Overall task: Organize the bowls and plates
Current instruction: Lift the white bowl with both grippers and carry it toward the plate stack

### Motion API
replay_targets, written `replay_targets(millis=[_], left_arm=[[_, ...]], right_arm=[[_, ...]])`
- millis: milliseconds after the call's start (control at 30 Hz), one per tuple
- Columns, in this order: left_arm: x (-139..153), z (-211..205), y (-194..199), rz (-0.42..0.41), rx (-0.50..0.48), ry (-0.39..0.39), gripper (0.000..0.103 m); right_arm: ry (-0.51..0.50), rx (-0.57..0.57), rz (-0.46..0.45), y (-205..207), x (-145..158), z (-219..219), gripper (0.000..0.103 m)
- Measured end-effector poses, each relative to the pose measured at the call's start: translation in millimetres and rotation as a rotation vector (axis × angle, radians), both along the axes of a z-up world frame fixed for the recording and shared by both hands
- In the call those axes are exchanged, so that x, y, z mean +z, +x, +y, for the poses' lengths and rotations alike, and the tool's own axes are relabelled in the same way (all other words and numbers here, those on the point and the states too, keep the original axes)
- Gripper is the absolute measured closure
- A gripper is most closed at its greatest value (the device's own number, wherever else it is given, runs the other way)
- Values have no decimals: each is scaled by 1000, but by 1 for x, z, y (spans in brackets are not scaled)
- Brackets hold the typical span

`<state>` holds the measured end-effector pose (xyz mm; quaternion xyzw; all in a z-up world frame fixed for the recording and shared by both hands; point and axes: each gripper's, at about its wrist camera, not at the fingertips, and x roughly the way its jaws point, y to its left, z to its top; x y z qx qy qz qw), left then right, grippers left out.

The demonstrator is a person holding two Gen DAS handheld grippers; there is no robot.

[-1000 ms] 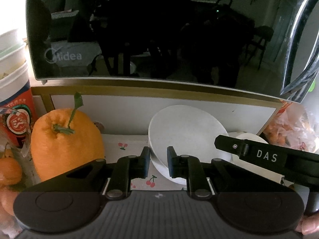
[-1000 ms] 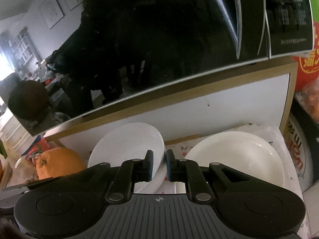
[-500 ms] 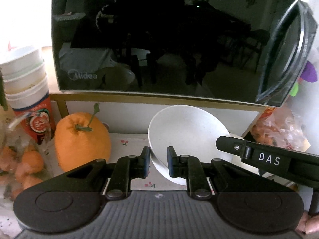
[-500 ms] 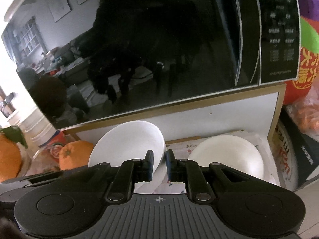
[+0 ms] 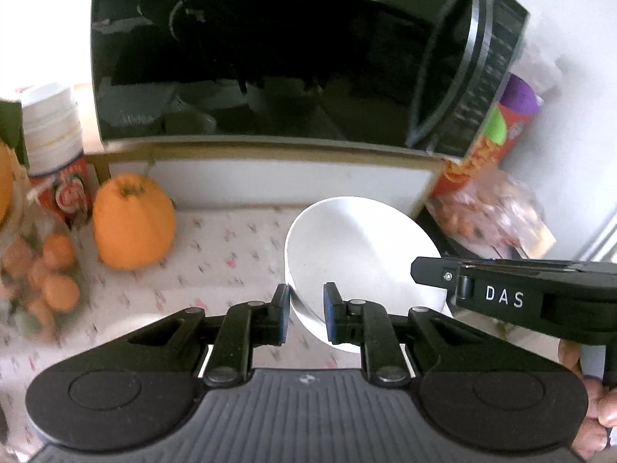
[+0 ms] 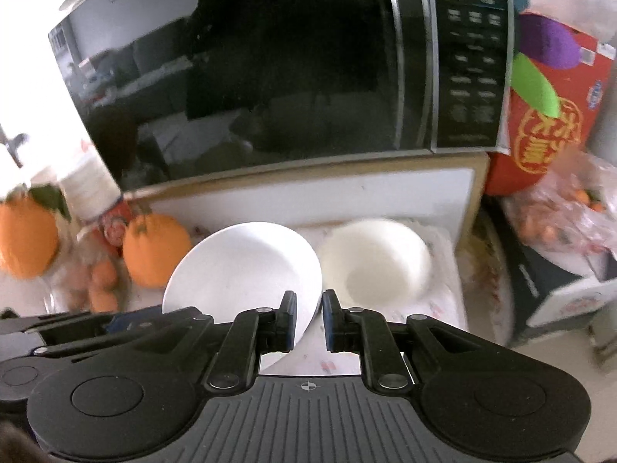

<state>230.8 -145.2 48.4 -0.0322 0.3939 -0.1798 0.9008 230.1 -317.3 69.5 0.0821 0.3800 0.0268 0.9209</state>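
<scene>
A white plate (image 5: 358,258) is held between both grippers, lifted and tilted above the cherry-print cloth. My left gripper (image 5: 305,310) is shut on its left rim. My right gripper (image 6: 308,316) is shut on its right rim; the plate (image 6: 243,266) fills the left centre of the right wrist view. The right gripper's body (image 5: 501,293) shows at the right of the left wrist view. A cream bowl (image 6: 376,260) sits on the cloth under the shelf, behind the right gripper.
A black microwave (image 6: 270,69) stands on a white shelf (image 5: 270,181) above the cloth. A large orange fruit (image 5: 133,222), stacked paper cups (image 5: 52,127) and bagged small oranges (image 5: 42,274) are at left. A red box (image 6: 547,115) and bagged fruit (image 6: 559,223) are at right.
Both grippers have pulled back from under the shelf with the plate held between them. The microwave, fruit and bowl now look smaller and farther off.
</scene>
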Motion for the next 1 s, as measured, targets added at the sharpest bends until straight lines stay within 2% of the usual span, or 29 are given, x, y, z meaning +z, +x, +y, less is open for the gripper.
replay_targets(millis=[200,500,633,800,1000], left_arm=[[-11,-6,-30,45,-41,-5,87],[-26,-14,-63,44,-123,5,87],[-33,-19,-67,43,-153,21,87],[-49,-24,-66,81,-161,32,87],[-54,-27,-69,57,-166,68,87]], right_arm=[[33,-29,19,-36,2,-13,88],[98,-103,35,-74,-11,-33,88],[107,-142,74,-78,-27,-36,88],[89,-177,102,-78,-43,-34,88],[53,-183,124,-78,-57,-30,88]])
